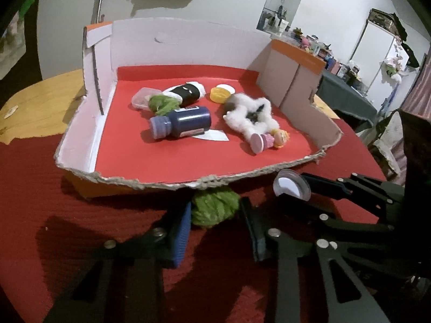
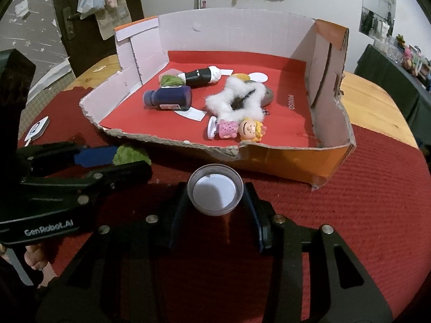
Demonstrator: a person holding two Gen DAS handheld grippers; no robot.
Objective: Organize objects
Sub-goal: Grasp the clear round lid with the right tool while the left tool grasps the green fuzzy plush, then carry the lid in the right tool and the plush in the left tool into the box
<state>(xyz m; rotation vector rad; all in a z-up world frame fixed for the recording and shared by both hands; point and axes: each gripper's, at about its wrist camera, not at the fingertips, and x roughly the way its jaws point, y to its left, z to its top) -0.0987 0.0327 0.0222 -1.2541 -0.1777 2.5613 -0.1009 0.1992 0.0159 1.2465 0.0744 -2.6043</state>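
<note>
A torn-fronted cardboard box [image 1: 80, 134] [image 2: 331, 134] with a red floor lies on the red cloth. Inside it are a dark blue bottle [image 1: 183, 121] [image 2: 169, 98], a black-and-white tube [image 1: 188, 92], a green fuzzy ball [image 1: 163, 103], a white fluffy ring [image 1: 250, 113] [image 2: 237, 99], a small doll [image 2: 239, 129] and a yellow lid [image 1: 219, 94]. Just in front of the box, my left gripper [image 1: 215, 207] [image 2: 129, 158] is shut on a second green fuzzy ball [image 1: 214, 207] [image 2: 130, 154]. Beside it, my right gripper [image 2: 215, 196] [image 1: 293, 188] is shut on a round clear lid [image 2: 215, 192] [image 1: 291, 185].
The red cloth [image 2: 377, 202] covers a round wooden table [image 1: 40, 107]. A small white tag [image 2: 37, 129] lies on the cloth at the left. A wall stands behind the box, and a dark cluttered table [image 1: 347, 94] is at the far right.
</note>
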